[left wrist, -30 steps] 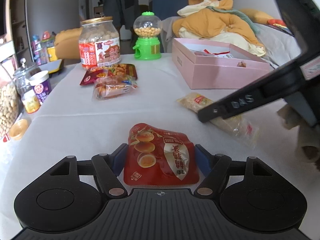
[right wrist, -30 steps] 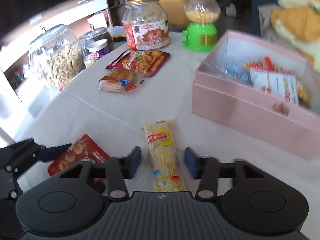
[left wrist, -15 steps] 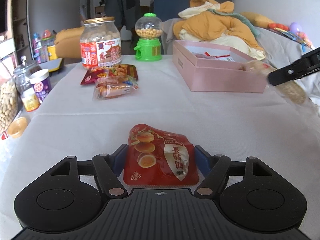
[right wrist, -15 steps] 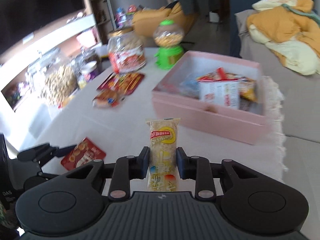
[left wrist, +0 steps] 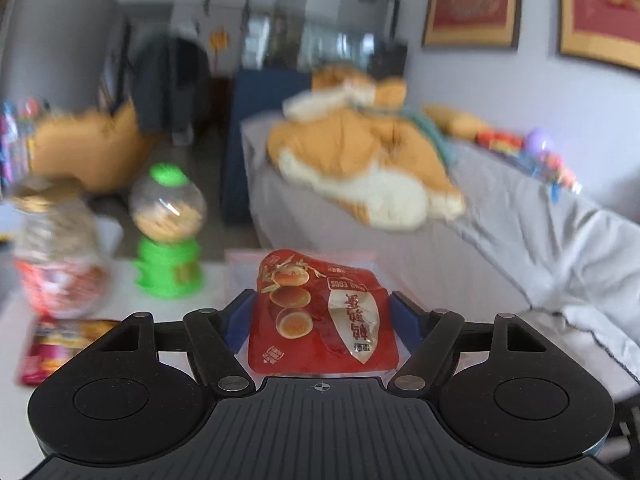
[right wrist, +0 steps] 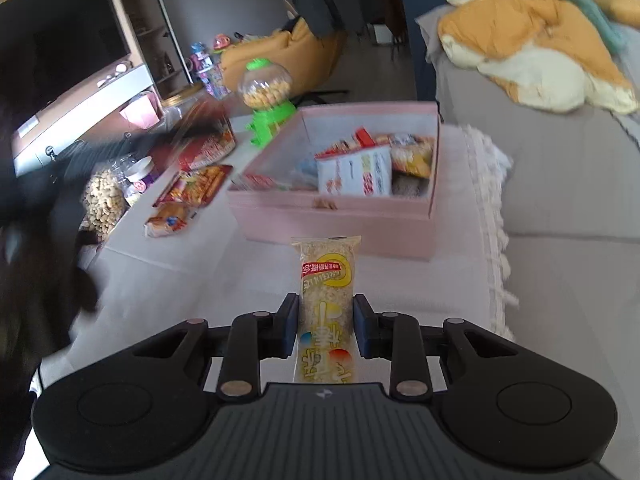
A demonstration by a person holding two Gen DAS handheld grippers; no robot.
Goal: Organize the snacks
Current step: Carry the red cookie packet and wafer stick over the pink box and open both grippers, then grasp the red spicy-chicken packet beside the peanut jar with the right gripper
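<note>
Both snacks lifted and heading for the pink box

We have raised both packets off the white tablecloth (right wrist: 168, 280) since a second ago. Our left gripper (left wrist: 320, 320) is clamped on the glossy red egg pouch (left wrist: 320, 312), flat and crinkled, now in the air before the box's near wall. Our right gripper (right wrist: 326, 328) pinches the long, clear rice-cracker bar (right wrist: 326, 300), stiff and grainy, short of the matte pink box (right wrist: 340, 216) at the table's far right corner, already part full

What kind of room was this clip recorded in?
Most likely a home living room: a grey-covered sofa piled with an orange blanket, a dark TV screen on a shelf unit, and framed pictures on the wall.
</note>
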